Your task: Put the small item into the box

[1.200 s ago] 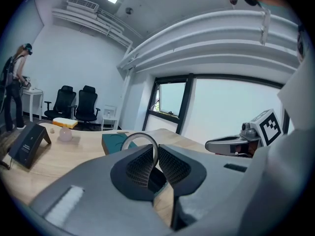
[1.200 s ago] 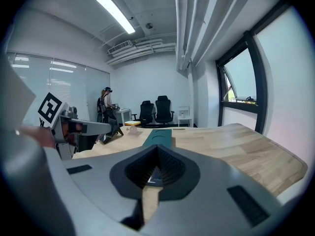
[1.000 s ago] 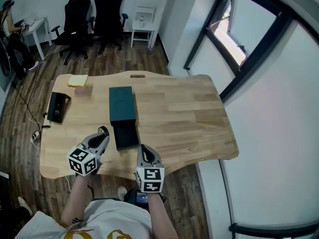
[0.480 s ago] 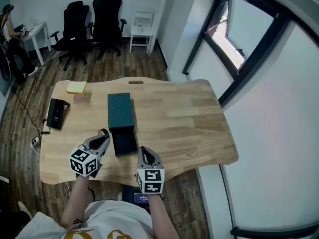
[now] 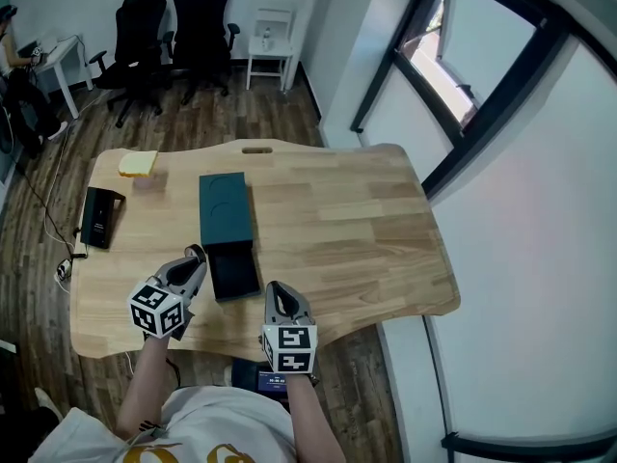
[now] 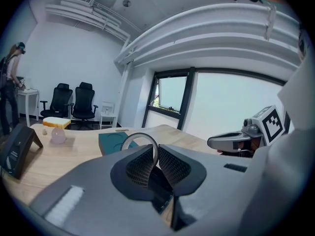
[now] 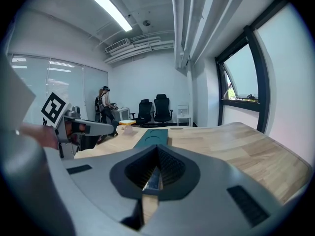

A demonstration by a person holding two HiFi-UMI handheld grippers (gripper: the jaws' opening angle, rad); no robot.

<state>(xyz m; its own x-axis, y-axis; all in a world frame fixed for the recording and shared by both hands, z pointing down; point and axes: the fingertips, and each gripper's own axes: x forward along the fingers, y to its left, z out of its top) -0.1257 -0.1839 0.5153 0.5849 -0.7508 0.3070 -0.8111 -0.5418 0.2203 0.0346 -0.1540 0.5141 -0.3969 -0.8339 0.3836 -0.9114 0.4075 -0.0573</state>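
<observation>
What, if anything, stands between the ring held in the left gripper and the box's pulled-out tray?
Nothing visible does. The left gripper, jaws shut on the ring, hovers right beside the open tray of the dark box; the right gripper sits at the tray's other side, off the path.

Left tongs [image 5: 196,256], right tongs [image 5: 274,289] grey; black-white marker cubes [image 5: 157,309]; white shirt [image 5: 224,432].
</observation>
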